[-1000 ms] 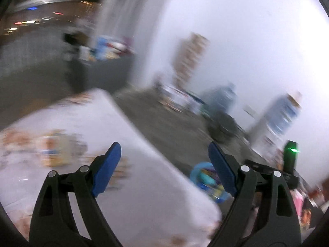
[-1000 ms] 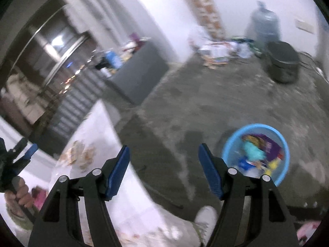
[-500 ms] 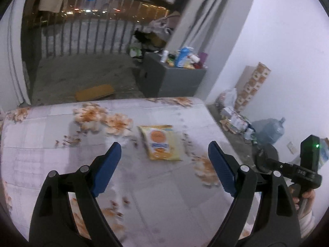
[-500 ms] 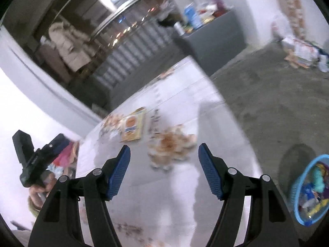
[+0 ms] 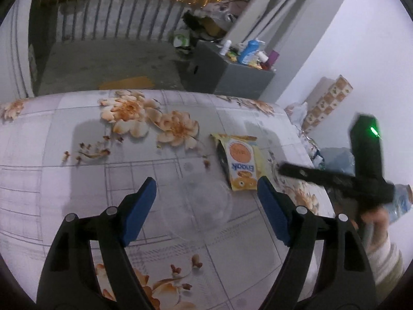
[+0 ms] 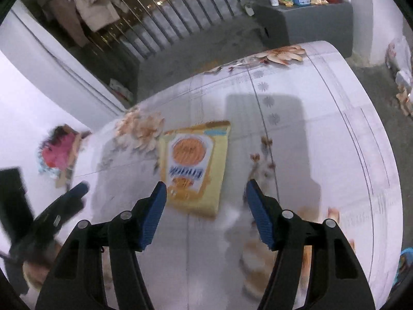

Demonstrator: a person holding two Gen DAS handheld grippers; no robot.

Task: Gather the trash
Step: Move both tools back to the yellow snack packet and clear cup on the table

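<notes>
A yellow snack wrapper [image 5: 241,165] with an orange circle lies flat on the flowered tablecloth [image 5: 77,155]. My left gripper [image 5: 206,201] is open and empty above the table, with the wrapper just ahead of its right finger. A clear plastic lid or cup [image 5: 198,206], hard to make out, lies between its fingers. In the right wrist view the wrapper [image 6: 193,165] lies just ahead of my right gripper [image 6: 205,206], which is open and empty. The right gripper also shows at the right edge of the left wrist view [image 5: 335,178].
A grey cabinet [image 5: 232,77] with bottles stands beyond the table's far edge, by a railing [image 5: 116,7]. Bags and a patterned box [image 5: 327,100] sit by the wall on the right. A blue basin's edge [image 6: 405,261] shows low right on the floor.
Both grippers swung from the floor and basin back over the table and came closer to the wrapper. Both stay open and empty.
</notes>
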